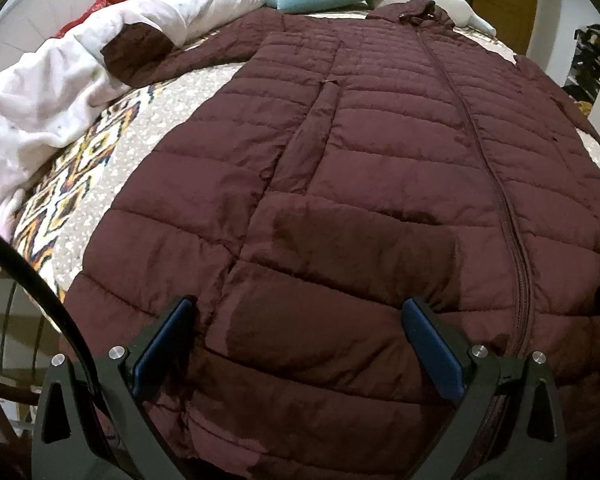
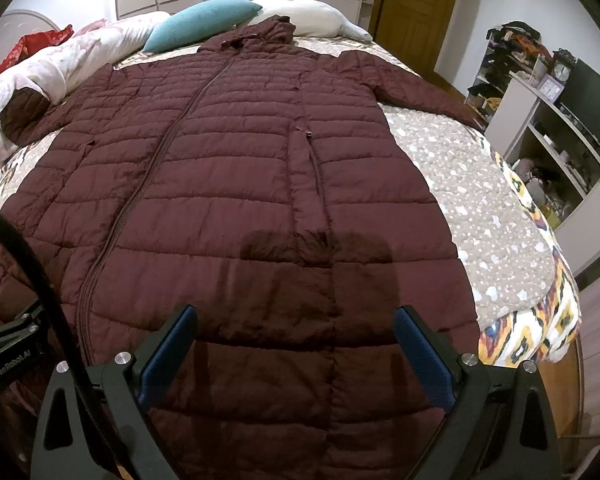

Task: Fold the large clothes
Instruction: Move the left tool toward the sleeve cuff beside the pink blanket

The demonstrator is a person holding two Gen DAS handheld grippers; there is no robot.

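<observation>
The quilted coat (image 2: 236, 184) is deep maroon. It lies on a taupe bedspread (image 2: 472, 200) speckled white, edged with an orange, navy and white diamond pattern. The far cushion (image 2: 198, 22) is teal, and the left duvet (image 1: 40, 92) is white.

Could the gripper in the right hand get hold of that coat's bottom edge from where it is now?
Probably yes. The right gripper hangs open just above the lower part of the maroon coat, which lies flat and zipped on the bed. Nothing sits between them, though the hem itself is out of view.
</observation>
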